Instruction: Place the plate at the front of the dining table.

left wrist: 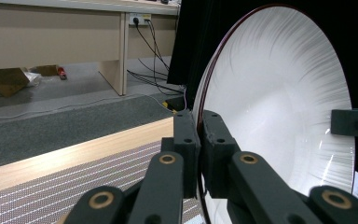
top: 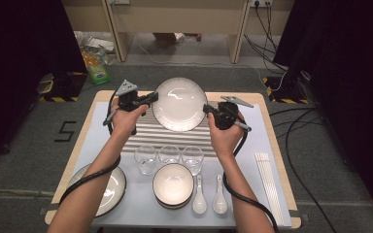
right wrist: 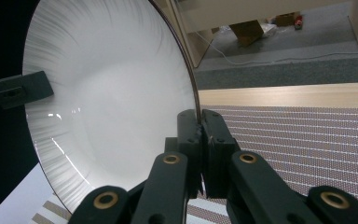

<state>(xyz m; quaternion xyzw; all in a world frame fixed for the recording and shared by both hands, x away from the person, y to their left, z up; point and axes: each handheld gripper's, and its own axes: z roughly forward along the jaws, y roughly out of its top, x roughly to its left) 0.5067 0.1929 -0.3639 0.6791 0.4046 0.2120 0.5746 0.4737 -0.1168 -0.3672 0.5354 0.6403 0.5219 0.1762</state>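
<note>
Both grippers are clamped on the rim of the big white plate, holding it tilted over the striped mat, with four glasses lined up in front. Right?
Not quite: the high view shows three glasses, not four. The left gripper and right gripper do clamp the plate by its rim over the striped mat.

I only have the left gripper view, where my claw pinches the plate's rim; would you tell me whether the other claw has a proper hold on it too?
Observer: Yes. In the right gripper view, the right claw is shut on the opposite rim of the plate.
Operator: Thank you. What sits on the table nearer the person?
Observer: In the high view, three glasses stand in a row just beyond a bowl.
</note>
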